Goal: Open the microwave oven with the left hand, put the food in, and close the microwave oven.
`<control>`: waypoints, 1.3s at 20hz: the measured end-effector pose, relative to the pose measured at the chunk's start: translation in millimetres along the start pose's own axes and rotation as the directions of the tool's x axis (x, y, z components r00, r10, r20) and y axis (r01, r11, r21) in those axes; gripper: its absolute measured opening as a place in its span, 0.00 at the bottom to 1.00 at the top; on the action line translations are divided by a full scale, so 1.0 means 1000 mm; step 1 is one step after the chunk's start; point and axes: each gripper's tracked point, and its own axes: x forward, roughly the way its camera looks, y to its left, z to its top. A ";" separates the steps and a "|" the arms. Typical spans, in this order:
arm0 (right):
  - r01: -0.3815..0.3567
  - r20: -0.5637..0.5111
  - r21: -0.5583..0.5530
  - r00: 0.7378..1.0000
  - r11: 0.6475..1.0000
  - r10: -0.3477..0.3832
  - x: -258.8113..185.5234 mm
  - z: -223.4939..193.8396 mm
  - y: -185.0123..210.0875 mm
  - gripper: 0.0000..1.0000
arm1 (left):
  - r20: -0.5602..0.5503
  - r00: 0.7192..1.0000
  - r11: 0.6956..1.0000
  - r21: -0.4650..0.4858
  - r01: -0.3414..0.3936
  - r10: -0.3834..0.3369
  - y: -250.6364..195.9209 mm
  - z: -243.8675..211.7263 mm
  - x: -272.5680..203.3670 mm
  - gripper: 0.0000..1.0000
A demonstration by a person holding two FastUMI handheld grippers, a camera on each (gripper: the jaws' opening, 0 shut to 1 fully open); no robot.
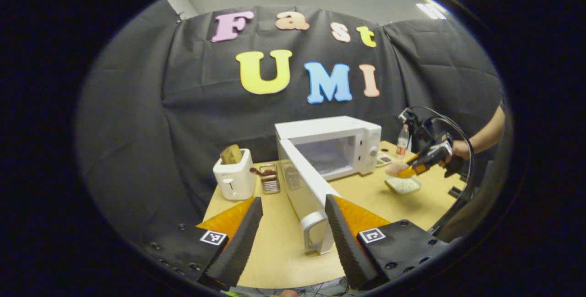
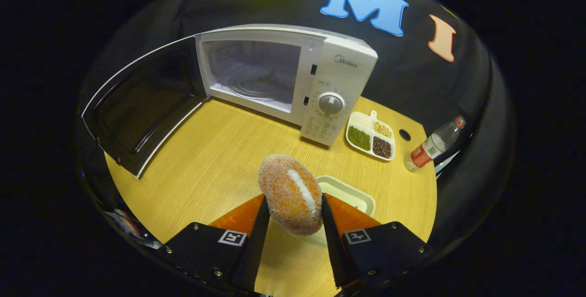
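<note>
The white microwave (image 1: pixel 329 143) stands mid-table with its door (image 1: pixel 302 187) swung wide toward me. My left gripper (image 1: pixel 293 235) is open, and the door handle (image 1: pixel 316 235) lies between its fingers, close to the right one. In the right gripper view the oven cavity (image 2: pixel 256 75) is bare, with the door (image 2: pixel 142 105) open to the left. My right gripper (image 2: pixel 294 201) is shut on a round orange sugar-coated bun (image 2: pixel 286 182), held just above a pale tray (image 2: pixel 350 194). In the left gripper view, that gripper (image 1: pixel 423 162) and the bun (image 1: pixel 396 169) are right of the microwave.
A white toaster (image 1: pixel 233 178) with bread stands left of the oven, and a small container (image 1: pixel 270 180) is beside it. A divided dish of beans (image 2: pixel 371 137) and a plastic bottle (image 2: pixel 435 143) sit right of the microwave. A person's forearm (image 1: pixel 485 134) reaches in from the right.
</note>
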 end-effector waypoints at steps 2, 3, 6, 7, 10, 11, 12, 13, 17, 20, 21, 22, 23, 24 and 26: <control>0.029 0.030 -0.031 0.999 0.999 -0.028 -0.002 0.010 0.009 0.63 | 0.050 0.999 1.000 -0.015 -0.008 0.008 -0.019 0.020 -0.002 0.90; 0.046 0.039 -0.053 0.998 0.998 -0.044 -0.003 0.014 0.013 0.63 | 0.072 0.997 1.000 -0.023 0.000 0.001 -0.028 0.027 -0.001 0.91; 0.143 0.096 -0.182 0.987 0.973 -0.127 -0.009 0.034 0.013 0.63 | 0.152 0.987 0.998 -0.052 -0.048 0.055 -0.024 0.055 -0.001 0.93; 0.182 0.128 -0.236 0.980 0.955 -0.155 -0.011 0.042 0.012 0.63 | 0.169 0.983 0.996 -0.066 -0.064 0.074 -0.022 0.060 -0.002 0.95; 0.281 0.241 -0.391 0.950 0.877 -0.197 -0.014 0.072 0.018 0.63 | 0.176 0.976 0.990 -0.077 -0.116 0.128 -0.013 0.067 0.001 0.99; 0.316 0.281 -0.440 0.937 0.840 -0.206 -0.014 0.082 0.019 0.63 | 0.173 0.975 0.989 -0.081 -0.128 0.140 -0.014 0.069 0.006 0.98; 0.344 0.322 -0.482 0.925 0.806 -0.202 -0.013 0.094 0.022 0.63 | 0.170 0.975 0.988 -0.083 -0.132 0.144 -0.016 0.072 0.007 0.98; 0.362 0.357 -0.518 0.915 0.775 -0.189 -0.012 0.103 0.029 0.63 | 0.172 0.972 0.986 -0.082 -0.145 0.157 -0.018 0.075 0.009 0.96; 0.369 0.422 -0.645 0.902 0.669 -0.090 0.008 0.129 0.051 0.63 | 0.178 0.959 0.975 -0.085 -0.207 0.219 -0.029 0.089 0.012 0.96; 0.421 0.480 -0.698 0.876 0.579 -0.058 0.024 0.154 0.055 0.63 | 0.160 0.947 0.958 -0.114 -0.261 0.277 -0.034 0.095 0.011 0.96; 0.436 0.493 -0.712 0.868 0.551 -0.049 0.033 0.161 0.057 0.63 | 0.150 0.943 0.953 -0.119 -0.280 0.296 -0.037 0.093 0.008 0.97; 0.447 0.506 -0.724 0.862 0.525 -0.035 0.041 0.169 0.058 0.63 | 0.147 0.935 0.945 -0.117 -0.306 0.322 -0.037 0.094 0.005 0.98; 0.456 0.516 -0.736 0.856 0.501 -0.021 0.051 0.177 0.059 0.63 | 0.147 0.927 0.937 -0.114 -0.331 0.346 -0.038 0.097 0.002 0.97; 0.462 0.523 -0.743 0.852 0.484 -0.009 0.061 0.183 0.062 0.63 | 0.141 0.921 0.930 -0.112 -0.350 0.364 -0.037 0.098 -0.001 0.97; 0.446 0.520 -0.754 0.854 0.482 0.021 0.083 0.185 0.070 0.63 | 0.120 0.909 0.915 -0.108 -0.388 0.399 -0.040 0.097 -0.007 0.98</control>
